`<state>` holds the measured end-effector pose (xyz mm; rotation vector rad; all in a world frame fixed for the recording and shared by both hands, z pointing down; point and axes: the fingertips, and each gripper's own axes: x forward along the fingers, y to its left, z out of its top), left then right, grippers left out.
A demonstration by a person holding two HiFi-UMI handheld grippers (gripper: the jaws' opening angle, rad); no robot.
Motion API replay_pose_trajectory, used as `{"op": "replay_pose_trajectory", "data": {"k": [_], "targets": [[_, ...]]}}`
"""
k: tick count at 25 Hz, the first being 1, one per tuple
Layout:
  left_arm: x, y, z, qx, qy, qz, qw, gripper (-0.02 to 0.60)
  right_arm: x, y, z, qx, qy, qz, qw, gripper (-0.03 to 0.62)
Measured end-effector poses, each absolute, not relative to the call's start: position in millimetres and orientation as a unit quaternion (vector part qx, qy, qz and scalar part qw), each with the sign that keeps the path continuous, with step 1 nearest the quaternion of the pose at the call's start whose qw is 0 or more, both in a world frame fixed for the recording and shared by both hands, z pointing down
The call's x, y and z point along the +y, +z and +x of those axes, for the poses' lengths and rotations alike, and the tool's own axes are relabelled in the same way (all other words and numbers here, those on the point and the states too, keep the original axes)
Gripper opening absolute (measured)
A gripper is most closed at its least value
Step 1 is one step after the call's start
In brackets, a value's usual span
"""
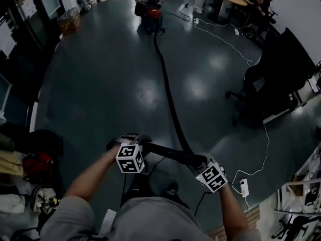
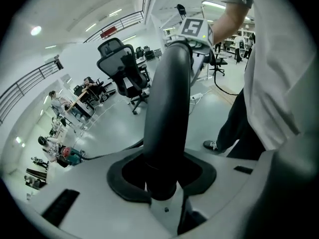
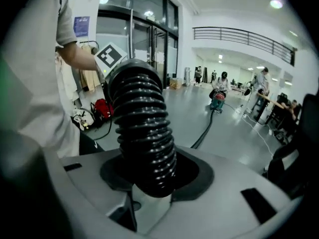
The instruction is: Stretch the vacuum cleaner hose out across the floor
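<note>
Left gripper (image 1: 138,143) is clamping the smooth end tube (image 2: 167,108), and right gripper (image 1: 203,163) is pinching the ribbed hose (image 1: 168,92) beside it, likely sharing the pull. The hose is lying nearly straight across the floor (image 1: 110,84) toward the vacuum cleaner (image 1: 153,15).

the head view looks from above the person, steeply down on the floor (image 1: 100,94), with the left claw (image 1: 136,142) and right claw (image 1: 201,160) near its lower edge. each claw view rides close behind its own jaws, looking along them; the two face one another along the hose (image 1: 168,99). all three share that hose and the distant vacuum cleaner (image 1: 153,15) across the room.
</note>
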<state>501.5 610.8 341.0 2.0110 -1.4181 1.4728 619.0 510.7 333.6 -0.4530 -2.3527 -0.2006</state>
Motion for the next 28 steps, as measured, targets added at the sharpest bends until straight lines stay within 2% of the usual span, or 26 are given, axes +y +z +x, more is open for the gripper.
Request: {"op": "replay_pose_trajectory", "data": {"k": [4, 8, 13, 19, 23, 28], "targets": [[588.8, 348.5, 527.7, -0.493, 0.525, 0.685, 0.115, 0.132, 515.1, 332.4, 662.2, -0.932, -0.01, -0.11, 0.345, 0.16], [567.6, 346.9, 531.2, -0.514, 0.526, 0.673, 0.073, 0.13, 507.3, 332.4, 675.9, -0.941, -0.021, -0.052, 0.334, 0.161], [525.7, 315.8, 536.5, -0.534, 0.522, 0.665, -0.03, 0.13, 474.6, 328.8, 688.2, -0.94, -0.078, -0.012, 0.331, 0.161], [490.3, 260.7, 527.2, -0.537, 0.514, 0.653, -0.142, 0.129, 435.2, 317.6, 672.6, -0.923, -0.129, -0.001, 0.363, 0.161], [481.2, 241.6, 510.2, -0.543, 0.51, 0.647, -0.163, 0.127, 415.6, 299.7, 656.3, -0.921, -0.157, 0.017, 0.357, 0.165], [478.3, 239.5, 498.3, -0.547, 0.503, 0.651, -0.154, 0.123, 411.8, 249.3, 661.1, -0.927, -0.181, 0.027, 0.327, 0.169]]}}
